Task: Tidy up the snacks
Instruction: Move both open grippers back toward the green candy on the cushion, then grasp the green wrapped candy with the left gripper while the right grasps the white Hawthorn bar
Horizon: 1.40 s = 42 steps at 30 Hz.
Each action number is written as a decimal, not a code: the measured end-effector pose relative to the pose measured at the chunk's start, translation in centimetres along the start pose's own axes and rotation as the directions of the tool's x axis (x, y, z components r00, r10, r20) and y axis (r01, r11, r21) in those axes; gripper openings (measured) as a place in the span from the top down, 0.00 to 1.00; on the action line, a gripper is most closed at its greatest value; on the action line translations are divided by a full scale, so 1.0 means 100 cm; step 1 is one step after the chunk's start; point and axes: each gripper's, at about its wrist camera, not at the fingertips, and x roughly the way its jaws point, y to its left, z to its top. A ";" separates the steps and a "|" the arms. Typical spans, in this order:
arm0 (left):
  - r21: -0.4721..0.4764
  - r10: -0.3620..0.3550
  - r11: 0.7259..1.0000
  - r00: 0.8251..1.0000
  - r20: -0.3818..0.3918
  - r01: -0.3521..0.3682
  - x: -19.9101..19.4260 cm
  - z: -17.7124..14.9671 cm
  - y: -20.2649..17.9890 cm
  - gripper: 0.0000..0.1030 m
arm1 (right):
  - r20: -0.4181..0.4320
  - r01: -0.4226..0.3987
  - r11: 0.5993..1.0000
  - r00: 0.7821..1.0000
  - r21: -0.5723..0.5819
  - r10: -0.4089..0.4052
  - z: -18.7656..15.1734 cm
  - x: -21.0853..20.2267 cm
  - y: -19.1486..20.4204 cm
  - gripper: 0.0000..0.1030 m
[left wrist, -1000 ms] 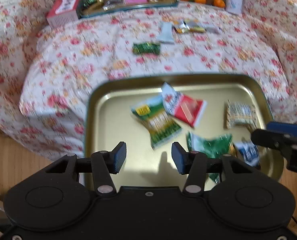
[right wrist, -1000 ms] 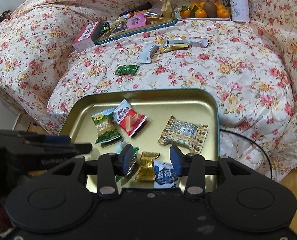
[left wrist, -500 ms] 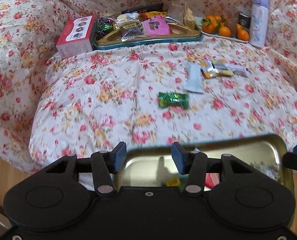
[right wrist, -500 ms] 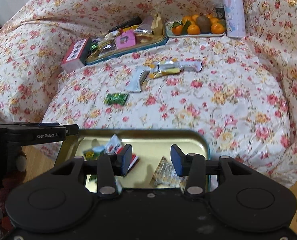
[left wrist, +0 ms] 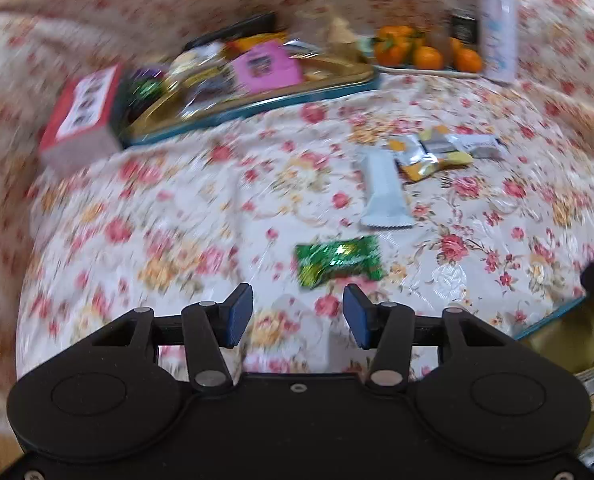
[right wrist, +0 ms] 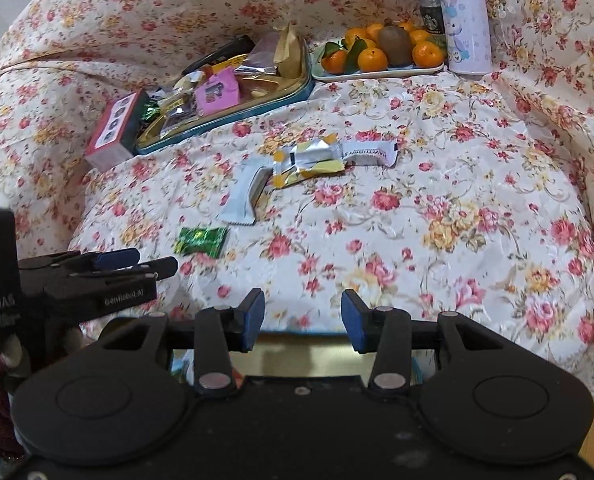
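Four snacks are left loose on the flowered bedspread [right wrist: 437, 208]: a green packet [left wrist: 339, 260] just ahead of the left gripper [left wrist: 298, 314], a white bar [right wrist: 243, 196], a yellow packet [right wrist: 305, 162] and a white stick [right wrist: 371, 152]. The near tray [right wrist: 317, 354] holds some already. Both grippers' fingers stand apart, empty. A full far tray [right wrist: 297, 92] and fruit plate [right wrist: 377, 72] sit behind.

Bare floral cloth [right wrist: 437, 216] right of centre; green candy packet [right wrist: 201, 241] and silver wrapper [right wrist: 244, 194] obstruct the left.
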 end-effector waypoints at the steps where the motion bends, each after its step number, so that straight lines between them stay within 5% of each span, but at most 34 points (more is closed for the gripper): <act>1: 0.034 -0.003 0.999 1.000 0.010 0.003 0.002 0.000 -0.003 0.45 | 0.000 0.002 1.000 1.000 0.001 -0.002 0.002 0.002 -0.001 0.56; 8: 0.238 0.017 0.971 0.996 0.091 -0.038 0.013 0.000 -0.021 0.45 | -0.003 0.004 1.000 1.000 0.010 -0.004 0.020 0.019 -0.006 0.56; 17: 0.340 -0.007 0.940 0.995 0.101 -0.028 0.034 0.008 -0.030 0.45 | -0.001 0.011 1.000 1.000 0.027 -0.011 0.040 0.041 -0.016 0.56; 26: 0.140 -0.046 0.989 0.999 0.009 0.044 0.035 0.015 -0.016 0.45 | 0.139 0.095 0.995 0.986 -0.044 -0.088 0.063 0.055 -0.026 0.56; 34: -0.027 -0.100 0.995 0.994 -0.039 0.099 0.039 0.013 -0.004 0.49 | 0.228 0.122 0.991 0.968 -0.056 -0.106 0.090 0.079 -0.034 0.57; 42: -0.065 -0.092 0.994 0.994 -0.061 0.088 0.042 0.018 -0.005 0.48 | 0.179 0.189 0.982 0.966 0.001 -0.186 0.116 0.115 -0.047 0.66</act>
